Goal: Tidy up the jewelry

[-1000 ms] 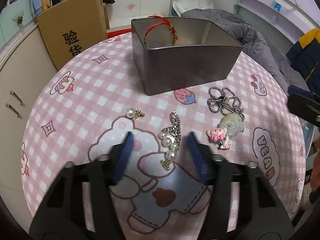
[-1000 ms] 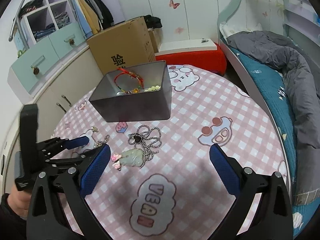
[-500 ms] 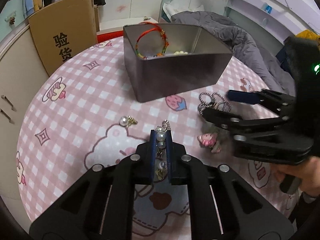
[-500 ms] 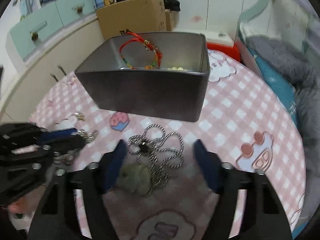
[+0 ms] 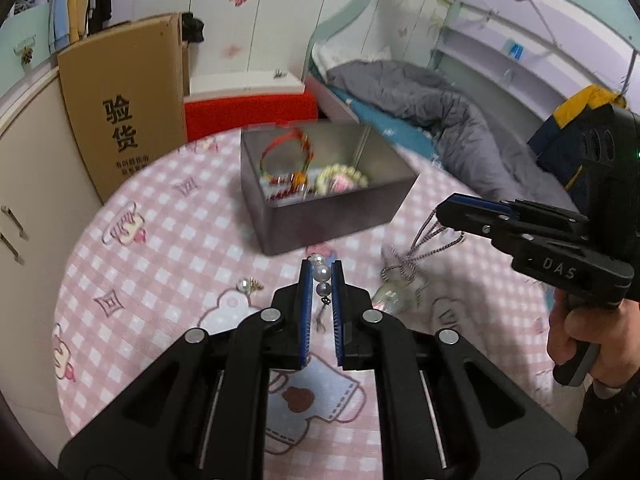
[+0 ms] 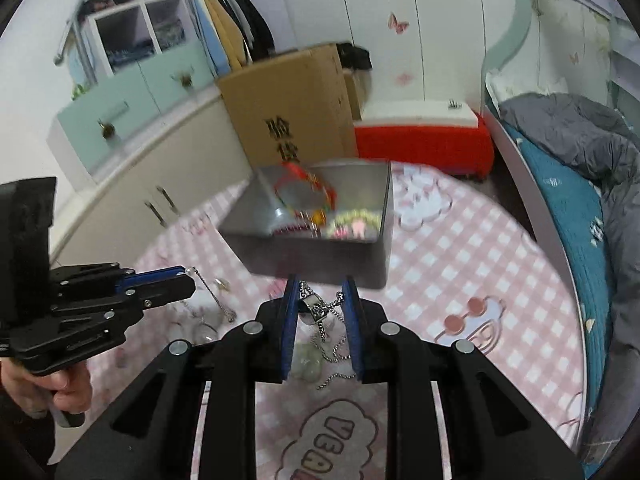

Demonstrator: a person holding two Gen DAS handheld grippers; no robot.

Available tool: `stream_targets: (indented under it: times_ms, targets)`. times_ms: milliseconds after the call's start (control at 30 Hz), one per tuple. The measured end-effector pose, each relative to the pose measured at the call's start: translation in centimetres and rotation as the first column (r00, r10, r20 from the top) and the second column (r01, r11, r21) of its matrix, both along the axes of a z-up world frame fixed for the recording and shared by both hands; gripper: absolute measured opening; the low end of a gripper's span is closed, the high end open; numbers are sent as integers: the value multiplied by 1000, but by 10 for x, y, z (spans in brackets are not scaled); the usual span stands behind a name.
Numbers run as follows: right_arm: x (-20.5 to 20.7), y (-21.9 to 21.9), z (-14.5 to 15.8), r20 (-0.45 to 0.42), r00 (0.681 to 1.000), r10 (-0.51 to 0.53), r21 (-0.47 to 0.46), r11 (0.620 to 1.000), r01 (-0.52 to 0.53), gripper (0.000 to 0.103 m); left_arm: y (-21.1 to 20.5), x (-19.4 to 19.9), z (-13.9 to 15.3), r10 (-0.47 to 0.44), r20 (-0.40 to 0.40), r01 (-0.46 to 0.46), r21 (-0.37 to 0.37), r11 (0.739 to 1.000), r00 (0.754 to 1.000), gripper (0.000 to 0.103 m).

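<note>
Left gripper: we have our left gripper (image 5: pixel 321 276) clenched on the pearl earring (image 5: pixel 320 278), low in the centre of the left wrist view; the pearls sit pinched between the blue pads (image 5: pixel 306 312) and a small gold piece dangles under them. In the right wrist view the same tool (image 6: pixel 188 280) enters from the left edge with a thin chain hanging off its tip.

Right gripper: our right gripper (image 6: pixel 318 300) is grasping the silver chain necklace (image 6: pixel 320 312), centre of the right wrist view, its pads pressed on the chain near the clasp. In the left wrist view it (image 5: pixel 444 214) comes in from the right edge, chain loops (image 5: pixel 424 248) trailing down from its tip.

Pendant: the pale green pendant (image 5: pixel 390 300) lies low, right of centre in the left wrist view; we cannot tell whether it touches the cloth.

Tin box: the grey metal box (image 5: pixel 340 220) stands above centre in the left wrist view, open-topped, holding a red cord bracelet (image 5: pixel 286 156) and a pale bead bracelet (image 5: pixel 342 176).

Loose earring: a second pearl earring (image 5: pixel 248 285) lies on the cloth at left of our left gripper, apart from it.

Table: the pink checked tablecloth (image 5: pixel 160 240) covers the round table.

Background: a cardboard carton (image 5: pixel 124 120) stands at upper left.
</note>
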State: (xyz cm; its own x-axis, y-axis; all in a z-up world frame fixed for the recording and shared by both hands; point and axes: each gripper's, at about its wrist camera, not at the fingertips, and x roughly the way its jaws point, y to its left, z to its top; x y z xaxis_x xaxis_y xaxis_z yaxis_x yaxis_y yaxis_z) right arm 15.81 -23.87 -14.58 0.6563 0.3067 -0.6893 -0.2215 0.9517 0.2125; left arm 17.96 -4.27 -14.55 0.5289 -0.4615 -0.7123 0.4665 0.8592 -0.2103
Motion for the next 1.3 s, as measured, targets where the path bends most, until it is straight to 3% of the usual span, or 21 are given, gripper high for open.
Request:
stream_targets:
  times_ms: [367, 500, 667, 733, 767, 833, 1000, 1167, 1200, 1267, 1300]
  targets:
    - [-22, -6, 97, 183, 982, 50, 41, 997, -58, 17, 14, -14, 67, -23, 119, 32, -72, 997, 993, 9]
    - [-20, -3, 135, 258, 964, 65, 8, 998, -69, 17, 19, -8, 94, -29, 155, 46, -106, 993, 987, 9]
    - [-10, 0, 152, 282, 956, 83, -25, 997, -80, 17, 21, 0, 119, -18, 208, 42, -111, 993, 978, 9]
    - [-7, 0, 141, 249, 966, 74, -50, 997, -64, 19, 21, 1, 122, -19, 210, 45, -123, 991, 978, 9]
    - [-5, -1, 129, 220, 973, 66, -50, 997, -57, 34, 22, 1, 121, -20, 210, 47, -123, 991, 978, 9]
    - [-4, -4, 91, 133, 989, 63, -50, 997, -57, 52, 20, -2, 115, -26, 200, 51, -122, 991, 979, 9]
    - [-18, -10, -11, -91, 995, 40, -43, 998, -44, 50, 20, -6, 97, -40, 159, 59, -119, 991, 986, 9]
    - [-25, -6, -57, -167, 986, 28, -23, 999, -32, 42, 18, -7, 80, -43, 122, 58, -123, 991, 992, 9]
    - [-23, -1, -65, -178, 984, 32, -51, 998, -41, 40, 17, -7, 78, -42, 116, 56, -123, 991, 992, 9]
    - [-22, 7, -77, -190, 981, 39, -119, 991, -63, 22, 17, -6, 74, -43, 106, 56, -124, 991, 993, 9]
    - [-25, 13, -78, -159, 986, 43, -171, 983, -71, 20, 16, -7, 73, -42, 104, 55, -123, 991, 994, 9]
